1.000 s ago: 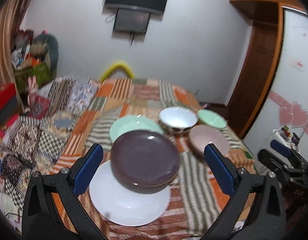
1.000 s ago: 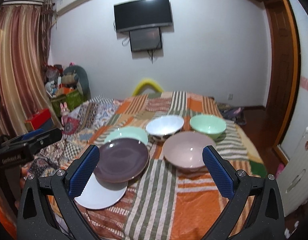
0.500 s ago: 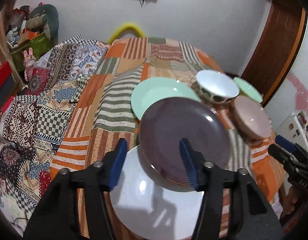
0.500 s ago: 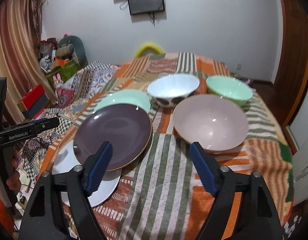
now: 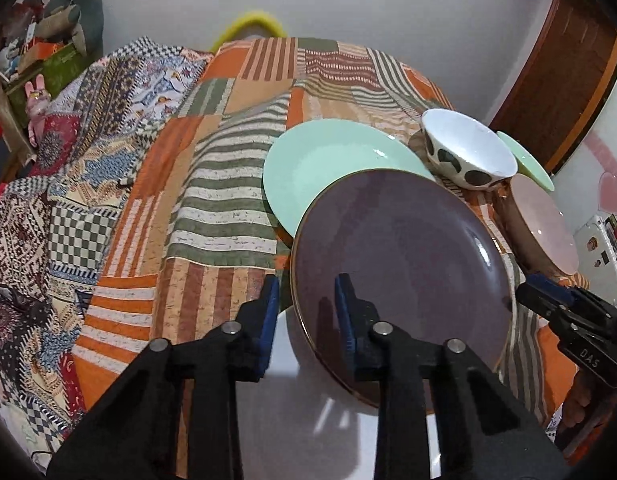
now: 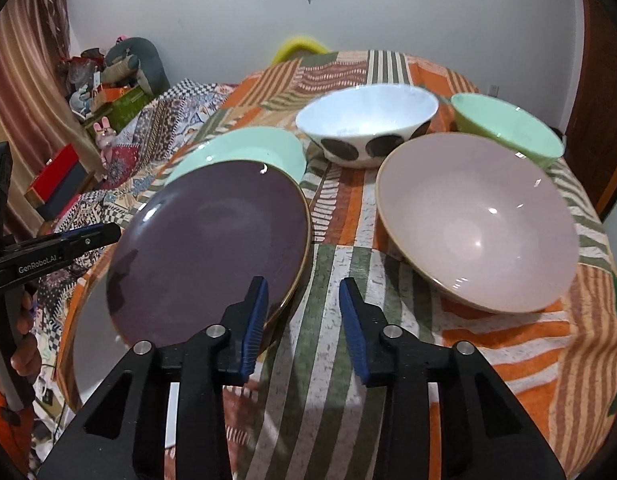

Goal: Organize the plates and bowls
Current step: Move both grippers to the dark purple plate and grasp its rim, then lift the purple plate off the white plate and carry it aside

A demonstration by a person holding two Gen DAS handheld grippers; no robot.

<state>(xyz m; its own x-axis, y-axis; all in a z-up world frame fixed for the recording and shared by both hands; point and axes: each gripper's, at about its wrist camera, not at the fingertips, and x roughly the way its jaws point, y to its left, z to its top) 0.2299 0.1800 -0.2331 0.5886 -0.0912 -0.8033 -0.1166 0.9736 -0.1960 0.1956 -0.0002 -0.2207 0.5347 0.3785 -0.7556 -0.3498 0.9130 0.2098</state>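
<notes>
The table [image 6: 388, 420] under its patchwork cloth carries a white plate [image 5: 308, 420] at the near left edge, and the purple plate [image 6: 208, 248] lies tilted on it. The left gripper [image 5: 306, 316] is narrowed, its jaws on either side of that plate's left rim but not pressing it. The right gripper [image 6: 302, 312] is also narrow and holds nothing at the plate's right rim, beside the pink bowl [image 6: 480, 220].

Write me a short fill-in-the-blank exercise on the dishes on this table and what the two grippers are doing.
1. The purple plate leans on the white plate and the ____ plate behind it.
2. The left gripper straddles the rim of the ____ plate.
3. The spotted bowl stands between the mint plate and the ____ bowl.
4. The right gripper holds ____.

Missing words: mint; purple; mint; nothing
</notes>
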